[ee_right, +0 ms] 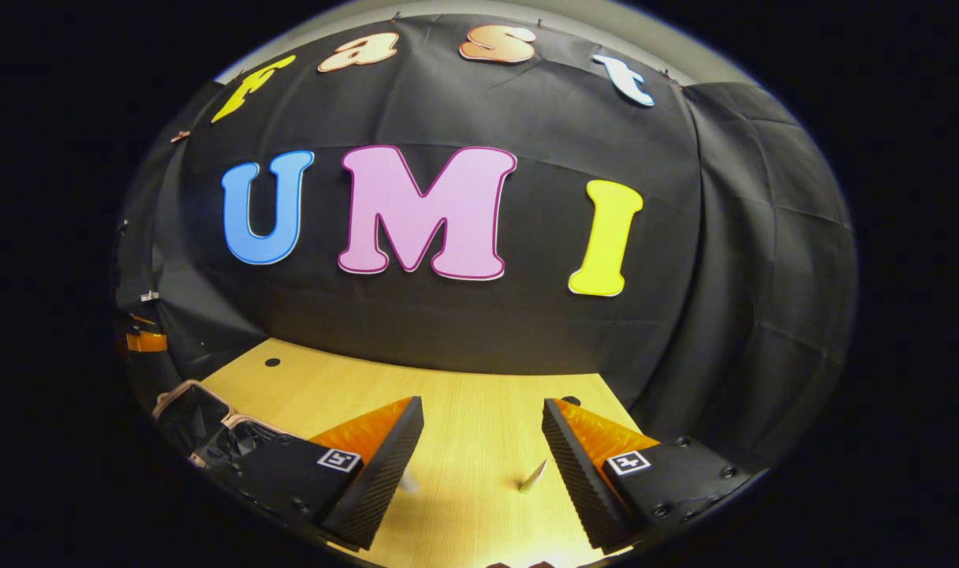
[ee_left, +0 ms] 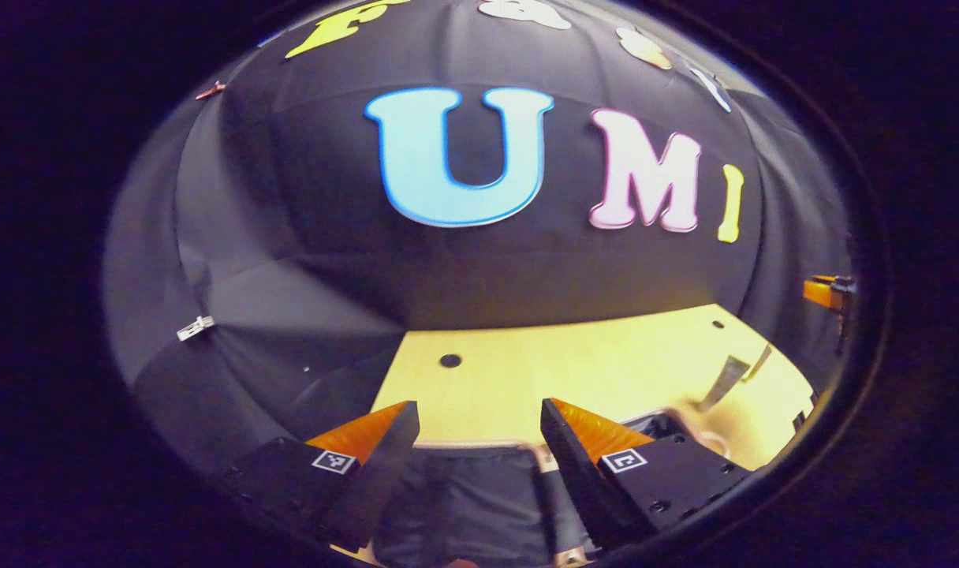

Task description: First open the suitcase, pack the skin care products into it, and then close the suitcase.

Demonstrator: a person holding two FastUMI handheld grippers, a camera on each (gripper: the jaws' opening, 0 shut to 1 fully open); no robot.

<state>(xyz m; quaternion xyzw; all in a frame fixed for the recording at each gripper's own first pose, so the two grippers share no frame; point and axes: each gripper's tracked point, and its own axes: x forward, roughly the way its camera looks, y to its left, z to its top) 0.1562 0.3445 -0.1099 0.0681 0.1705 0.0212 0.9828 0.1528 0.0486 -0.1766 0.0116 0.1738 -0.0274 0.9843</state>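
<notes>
In the left gripper view my left gripper (ee_left: 478, 406) is open just above the suitcase (ee_left: 464, 493), whose dark lining and pinkish rim lie below and between the fingers. In the right gripper view the suitcase (ee_right: 192, 410) sits low at the left edge, with dark lining inside a pinkish rim, partly hidden by the left finger. My right gripper (ee_right: 483, 402) is open over the wooden table (ee_right: 479, 442). Two small white pointed tips (ee_right: 533, 476) stand on the table between its fingers; what they belong to is unclear.
The black cloth wall closes the table's far side and both flanks. A grey strip-like piece (ee_left: 724, 383) lies on the table right of the suitcase. An orange part of the other gripper (ee_left: 822, 292) shows at the right edge, and another orange part (ee_right: 144, 341) at the left edge.
</notes>
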